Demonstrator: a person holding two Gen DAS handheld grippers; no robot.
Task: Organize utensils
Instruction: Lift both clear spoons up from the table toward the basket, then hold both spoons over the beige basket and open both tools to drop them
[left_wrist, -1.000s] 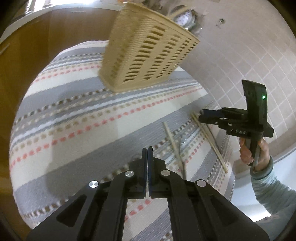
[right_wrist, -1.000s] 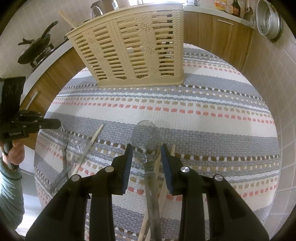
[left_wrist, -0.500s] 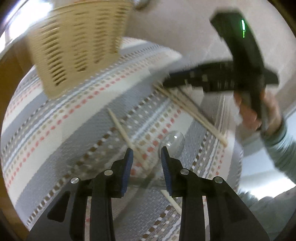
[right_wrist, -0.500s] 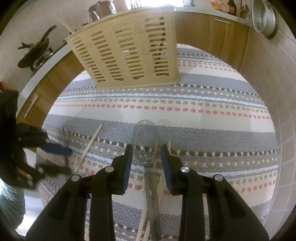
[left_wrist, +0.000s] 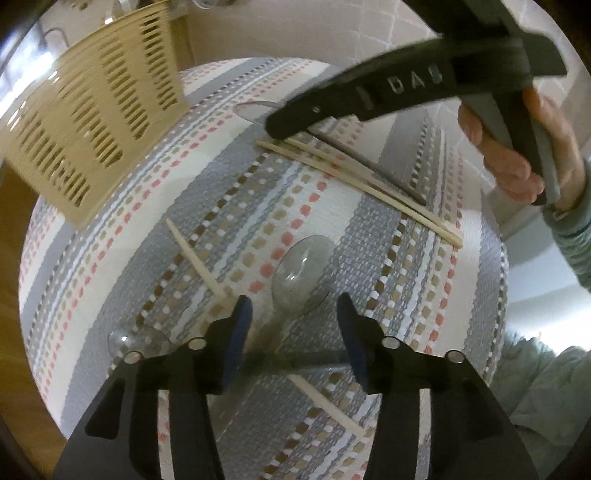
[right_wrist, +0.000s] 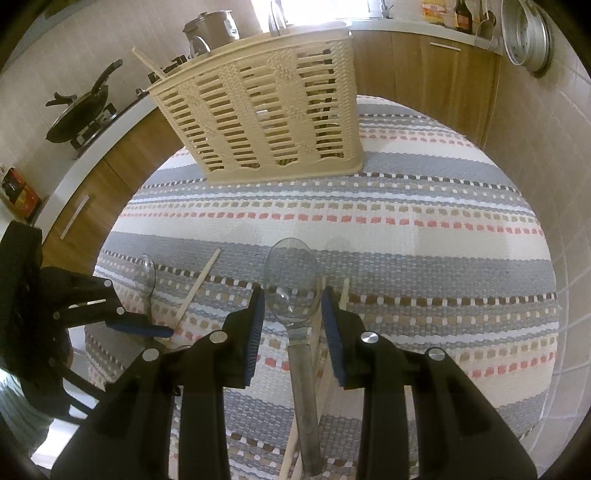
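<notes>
A cream slotted basket (left_wrist: 96, 133) (right_wrist: 266, 110) stands at the far side of the striped cloth (right_wrist: 424, 206). My left gripper (left_wrist: 295, 306) points steeply down with its jaws opening. A clear spoon (left_wrist: 301, 273) lies on the cloth between them, untouched by the pads. A second clear spoon (left_wrist: 136, 339) and a single chopstick (left_wrist: 199, 266) lie to its left. My right gripper (right_wrist: 292, 295) is shut on another clear spoon (right_wrist: 291, 273), whose grey handle runs back under it. A pair of chopsticks (left_wrist: 354, 177) lies beside that handle.
One chopstick (right_wrist: 147, 64) sticks out of the basket's left end. A pan (right_wrist: 81, 114) and a metal pot (right_wrist: 212, 26) sit on the counter behind. A metal strainer (right_wrist: 528, 40) hangs on the tiled wall. A hand (left_wrist: 509, 155) and sleeve hold the right gripper.
My left gripper has swung across the cloth toward the right gripper and rolled. Its jaws went from shut to open, and it now stands over a clear spoon. The right gripper has kept its place.
</notes>
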